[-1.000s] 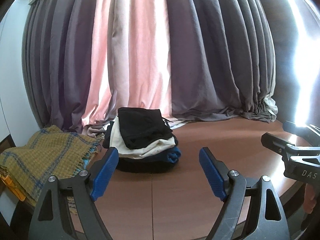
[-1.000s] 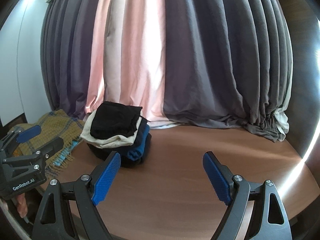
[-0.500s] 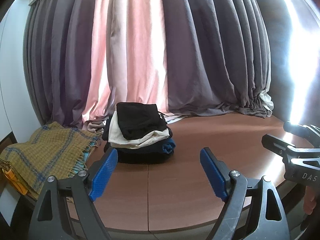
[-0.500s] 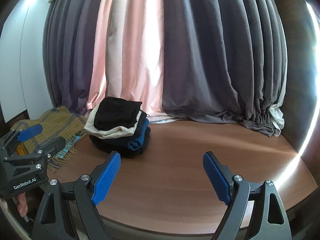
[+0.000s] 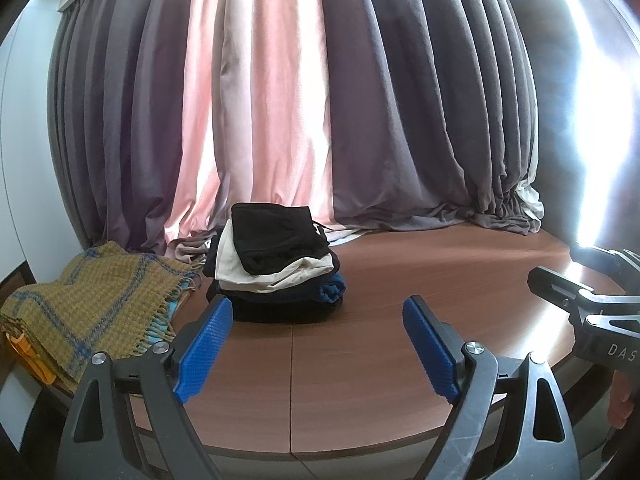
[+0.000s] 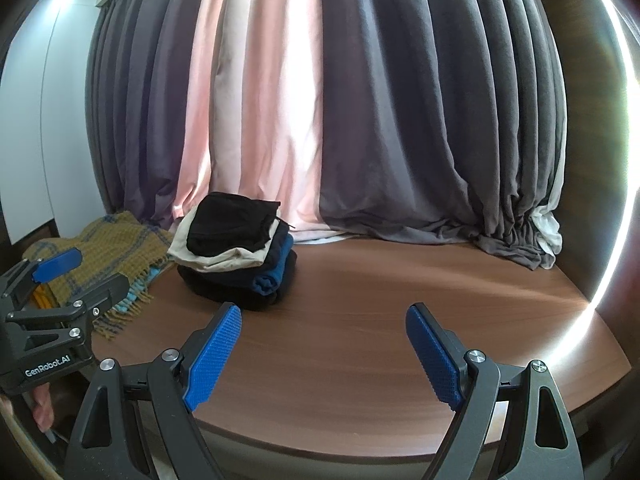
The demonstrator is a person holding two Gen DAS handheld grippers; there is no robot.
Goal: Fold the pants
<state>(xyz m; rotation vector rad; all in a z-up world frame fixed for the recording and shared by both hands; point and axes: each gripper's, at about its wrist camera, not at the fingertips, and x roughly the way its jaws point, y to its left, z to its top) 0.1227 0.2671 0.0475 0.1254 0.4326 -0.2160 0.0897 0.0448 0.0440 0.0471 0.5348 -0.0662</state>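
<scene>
A stack of folded pants (image 5: 276, 268) lies at the back left of the brown wooden table (image 5: 420, 280), with a black pair on top, then cream, blue and black ones. It also shows in the right wrist view (image 6: 236, 248). My left gripper (image 5: 318, 344) is open and empty, held back at the table's front edge. My right gripper (image 6: 322, 352) is open and empty, also at the front edge. Each gripper shows at the side of the other's view: the right one (image 5: 592, 300), the left one (image 6: 52, 304).
A folded mustard plaid blanket (image 5: 84, 304) with fringe lies left of the stack, over something orange (image 5: 24, 354). Grey and pink curtains (image 5: 320, 120) hang behind the table and pool on its back edge. A white wall (image 6: 44, 120) stands at left.
Both grippers have drawn back from the stack toward the table's front edge, so more of the table shows. Both stay open and empty.
</scene>
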